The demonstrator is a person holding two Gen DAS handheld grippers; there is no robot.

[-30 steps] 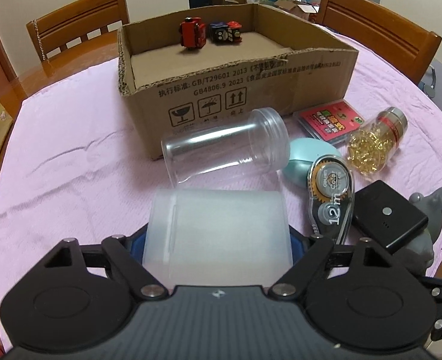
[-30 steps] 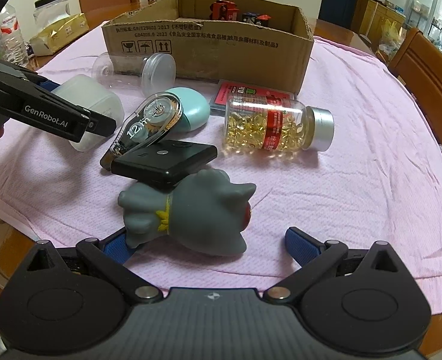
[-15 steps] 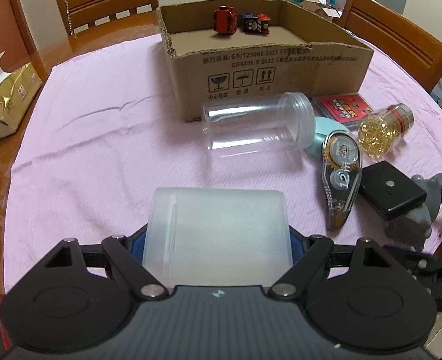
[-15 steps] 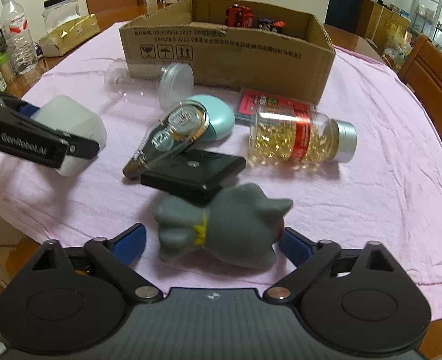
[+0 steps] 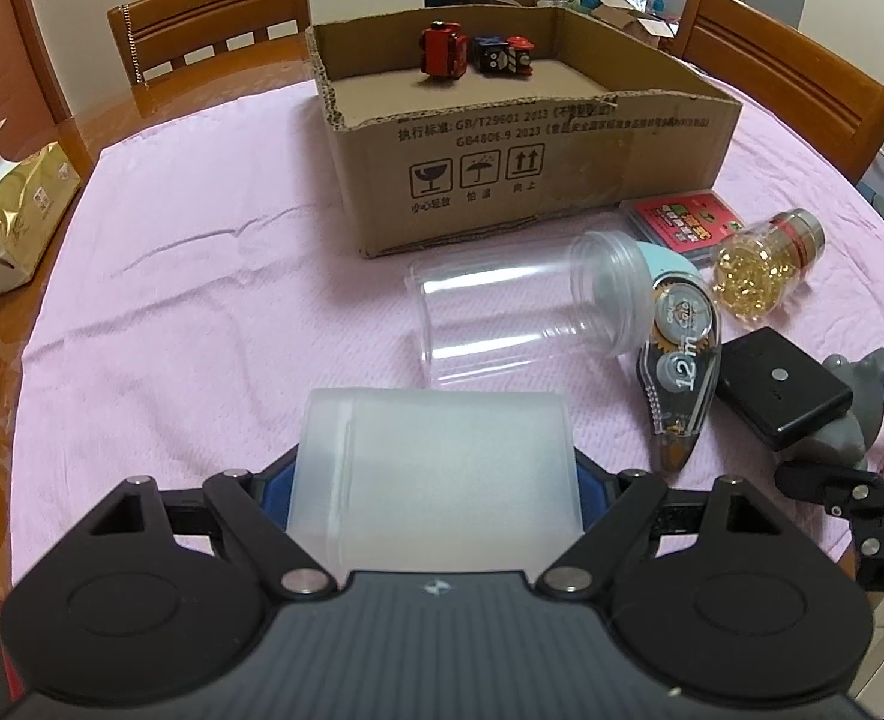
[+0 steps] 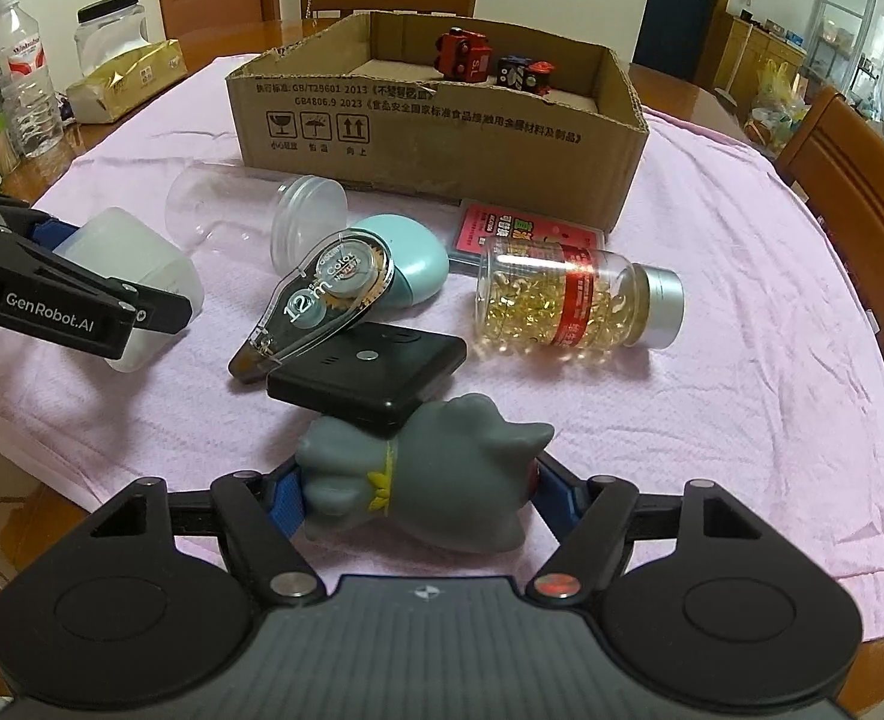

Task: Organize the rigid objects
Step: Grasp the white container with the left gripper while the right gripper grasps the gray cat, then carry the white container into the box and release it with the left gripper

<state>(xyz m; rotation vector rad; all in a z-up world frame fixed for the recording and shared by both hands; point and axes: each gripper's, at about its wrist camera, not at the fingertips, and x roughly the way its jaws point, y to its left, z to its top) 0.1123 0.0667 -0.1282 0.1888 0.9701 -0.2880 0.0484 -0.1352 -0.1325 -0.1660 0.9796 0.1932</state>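
- Progress looks early: the cardboard box [image 5: 538, 180] holds only two small toys at its far wall, a red toy vehicle [image 5: 442, 52] and a dark toy train [image 5: 503, 58]; the rest of its floor is bare
- Left gripper [image 5: 435, 480] is clamped on a frosted plastic container [image 5: 435, 468], carried lying on its side, above the pink cloth [image 5: 201, 276] and well short of the box
- Right gripper [image 6: 417, 498] has its blue pads against both sides of the grey rubber toy [image 6: 423, 486], so I judge it gripped; whether the toy has left the cloth I cannot tell
- Black device [image 6: 369, 372] rests partly on that grey toy, and the correction tape dispenser [image 6: 315, 306] leans on the black device, so lifting the toy may tip them
- Waiting on the cloth near the box front: a clear jar [image 5: 526, 312] on its side, a teal egg-shaped item [image 6: 417, 264] partly hidden under the tape, a capsule bottle [image 6: 574, 306] on its side and a red card pack [image 6: 526, 234] just beside the box
- By my reckoning two items are in, two are in hand, and six are left to move
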